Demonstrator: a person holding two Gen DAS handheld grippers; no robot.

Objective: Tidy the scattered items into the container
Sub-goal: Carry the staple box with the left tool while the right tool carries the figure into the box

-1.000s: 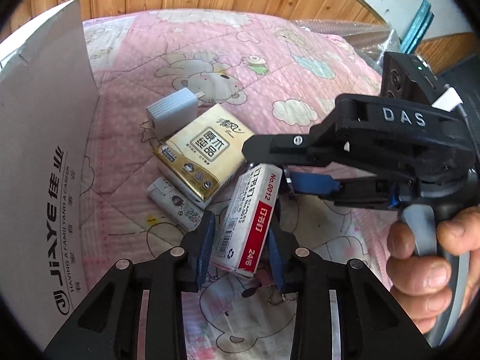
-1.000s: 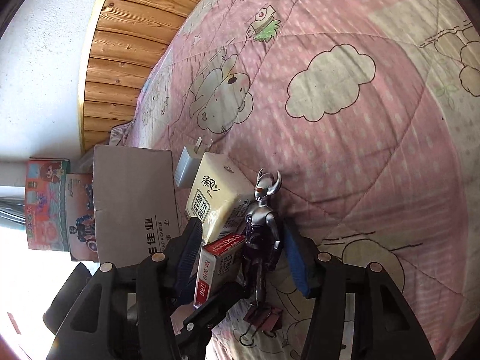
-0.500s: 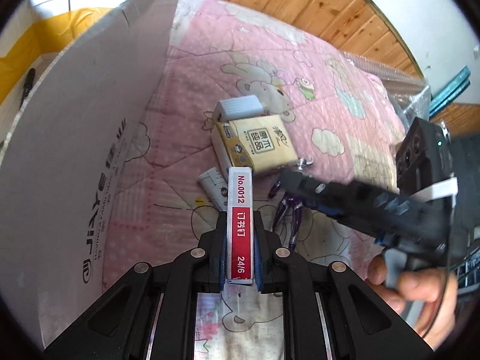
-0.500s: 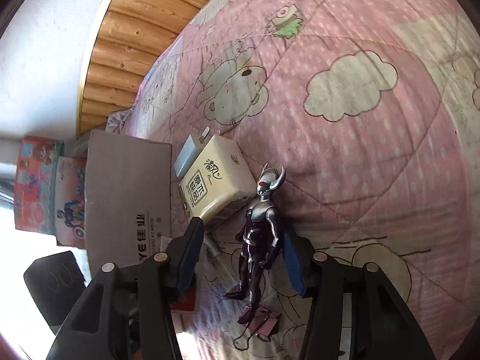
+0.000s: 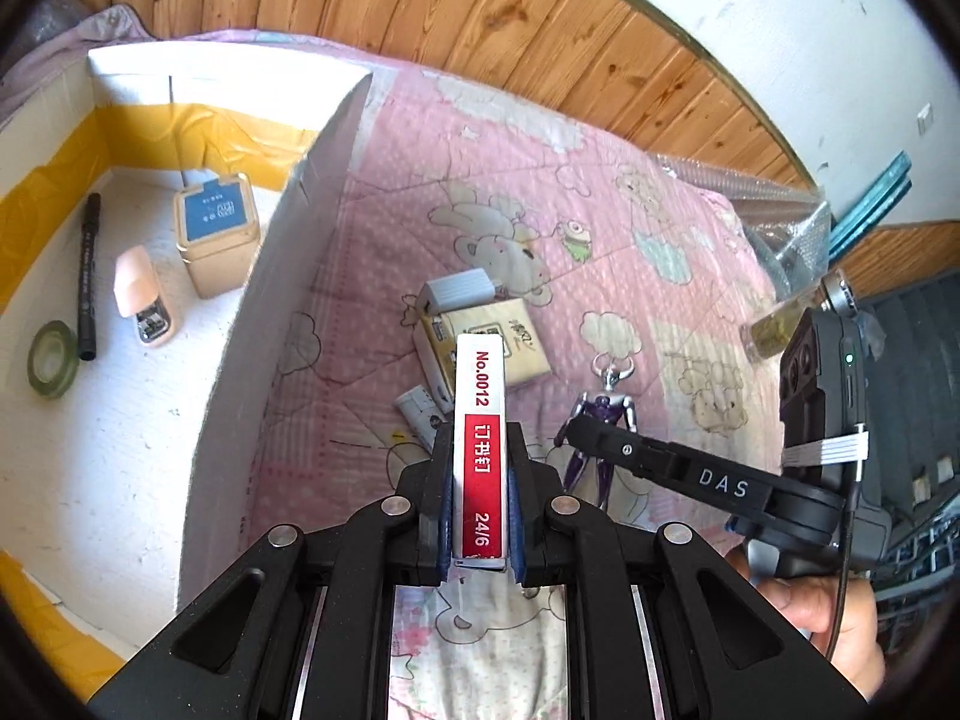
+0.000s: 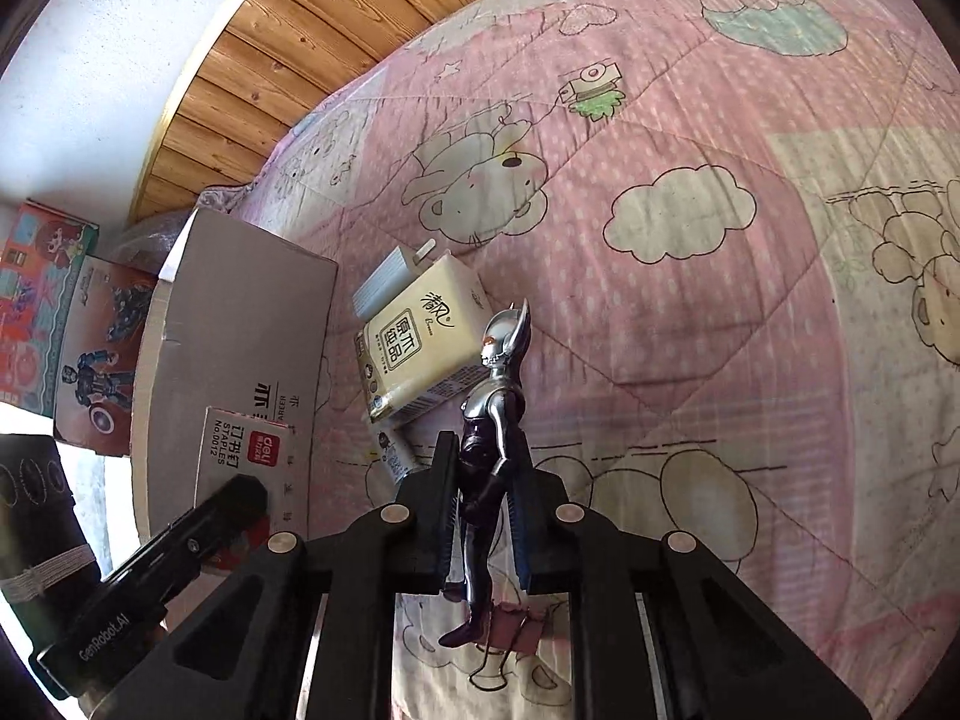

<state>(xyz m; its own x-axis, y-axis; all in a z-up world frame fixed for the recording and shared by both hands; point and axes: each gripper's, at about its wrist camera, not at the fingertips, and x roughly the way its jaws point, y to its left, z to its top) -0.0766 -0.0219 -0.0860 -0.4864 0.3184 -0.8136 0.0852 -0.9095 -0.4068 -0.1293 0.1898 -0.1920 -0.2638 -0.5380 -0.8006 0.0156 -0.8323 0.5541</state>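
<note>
staple box (image 5: 479,414) clamped in left tongs (image 5: 479,516), figurine (image 6: 489,420) in right tongs (image 6: 485,516)

- I see a bed (image 5: 600,192) covered by a pink quilt (image 6: 690,330) printed with bears, clouds and pale patches.
- Behind the bed runs a wall of warm wood panelling (image 5: 420,6), its boards knotty, with a thin gold-coloured trim along the top edge.
- Above the panelling the wall is plain white plaster (image 5: 780,30); a small white switch plate (image 5: 927,118) sits on it.
- At the far right of the left view, crumpled clear plastic wrap (image 5: 780,210) lies at the bed's edge, and teal strips (image 5: 876,198) lean against the wall.
- Through my right camera, colourful toy boxes (image 6: 66,312) stand beside the bed.
- Strong daylight washes over everything.
</note>
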